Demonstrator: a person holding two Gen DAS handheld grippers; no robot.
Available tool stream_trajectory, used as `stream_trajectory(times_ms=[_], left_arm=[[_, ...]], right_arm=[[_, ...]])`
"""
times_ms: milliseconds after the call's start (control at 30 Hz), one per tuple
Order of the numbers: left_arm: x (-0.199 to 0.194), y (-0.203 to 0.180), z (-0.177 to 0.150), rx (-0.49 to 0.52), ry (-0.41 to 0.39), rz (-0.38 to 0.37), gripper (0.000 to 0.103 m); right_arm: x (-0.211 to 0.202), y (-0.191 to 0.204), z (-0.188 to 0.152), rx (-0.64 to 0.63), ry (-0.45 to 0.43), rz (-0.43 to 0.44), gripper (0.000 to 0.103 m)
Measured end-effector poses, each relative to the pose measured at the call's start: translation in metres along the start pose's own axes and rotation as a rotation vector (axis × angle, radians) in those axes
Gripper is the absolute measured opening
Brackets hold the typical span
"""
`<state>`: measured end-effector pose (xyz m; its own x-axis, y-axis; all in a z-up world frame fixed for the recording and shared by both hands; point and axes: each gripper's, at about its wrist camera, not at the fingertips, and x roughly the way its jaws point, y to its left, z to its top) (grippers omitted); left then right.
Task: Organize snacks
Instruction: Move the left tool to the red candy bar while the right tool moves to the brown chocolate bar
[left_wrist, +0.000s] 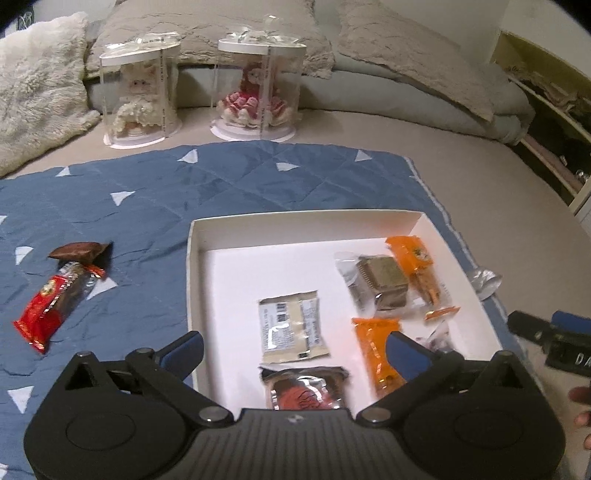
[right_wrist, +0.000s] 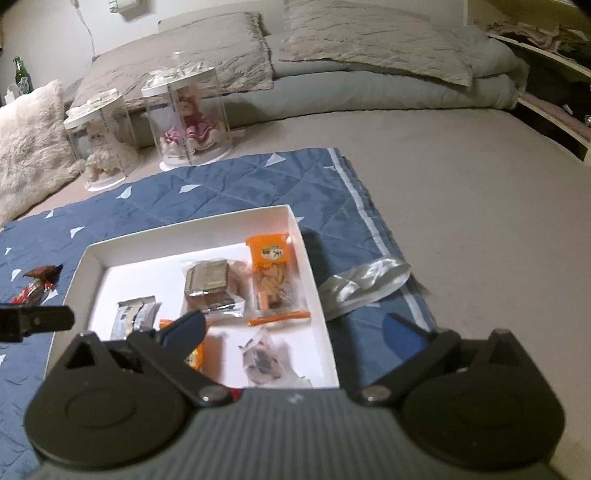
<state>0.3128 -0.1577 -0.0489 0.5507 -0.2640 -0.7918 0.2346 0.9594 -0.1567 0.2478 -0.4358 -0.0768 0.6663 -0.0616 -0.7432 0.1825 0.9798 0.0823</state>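
Observation:
A shallow white box lies on a blue quilt. It holds a cream packet, a brown-red packet, an orange packet, a silver-wrapped block and an orange bag. My left gripper hovers open over the box's near side with nothing between its fingers. A red bar and a brown packet lie on the quilt to the left. My right gripper stands open and empty above the box's near right corner, over a small clear packet.
A crumpled silver wrapper lies on the quilt right of the box. Two clear cylindrical doll cases stand behind the quilt, in front of pillows. A fluffy cushion is at the far left, shelving at the right.

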Motion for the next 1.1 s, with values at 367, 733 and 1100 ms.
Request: stream_trajectory(times_ms=[367, 733, 1100], left_arm=[[-0.018, 0.059, -0.002, -0.058, -0.036, 0.076, 0.103], [-0.031, 0.142, -0.008, -0.112, -0.074, 0.171, 0.103], [-0.033, 0.212, -0.02, -0.075, -0.118, 0.212, 0.103]], right_arm=[[0.008, 0.031, 0.003, -0.058, 0.006, 0.01, 0.103], [0.024, 0.099, 0.01, -0.084, 0.009, 0.088, 0.103], [0.034, 0.187, 0.015, -0.14, 0.011, 0.224, 0.103]])
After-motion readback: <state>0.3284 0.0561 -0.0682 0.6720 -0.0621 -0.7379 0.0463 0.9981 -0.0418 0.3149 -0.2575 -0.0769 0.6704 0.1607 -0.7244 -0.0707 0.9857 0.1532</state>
